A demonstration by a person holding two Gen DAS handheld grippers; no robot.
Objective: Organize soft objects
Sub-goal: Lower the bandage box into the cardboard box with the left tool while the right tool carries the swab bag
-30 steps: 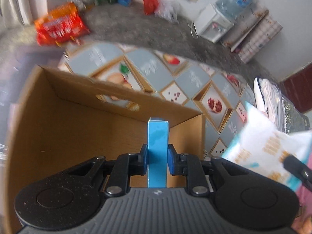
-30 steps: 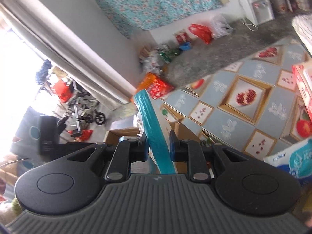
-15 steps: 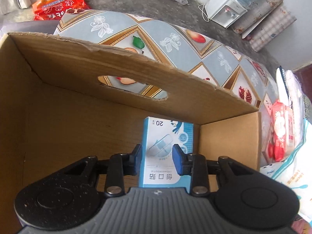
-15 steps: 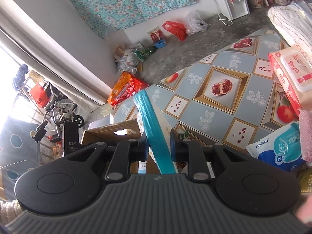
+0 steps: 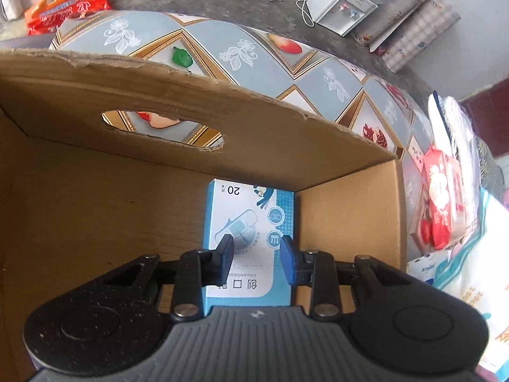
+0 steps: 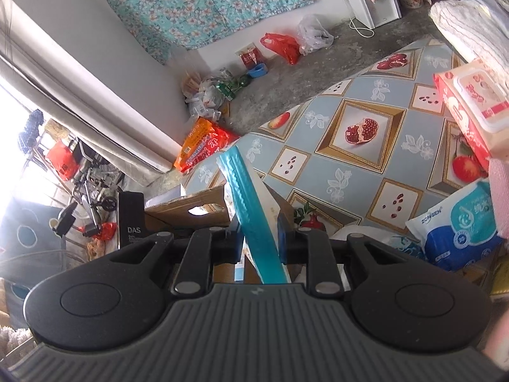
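Observation:
My left gripper [image 5: 256, 256] is open inside a cardboard box [image 5: 191, 133]. A blue and white plaster box [image 5: 249, 222] lies flat on the box floor under the jaws, near the right wall, and the fingers do not touch it. My right gripper [image 6: 257, 237] is shut on the teal sealed edge of a soft white pack [image 6: 251, 210], held above the table beside the cardboard box [image 6: 187, 207].
The patterned tablecloth [image 6: 366, 165] carries a red wipes pack [image 6: 470, 111], a blue and white wipes pack [image 6: 458, 226] and folded cloth [image 6: 470, 22]. The red wipes pack [image 5: 442, 203] and a white pack [image 5: 477, 286] lie right of the box. Bags litter the floor.
My left gripper lowered into the box, opened and let go of the plaster box, which now lies flat. My right gripper kept its hold and shifted over the table.

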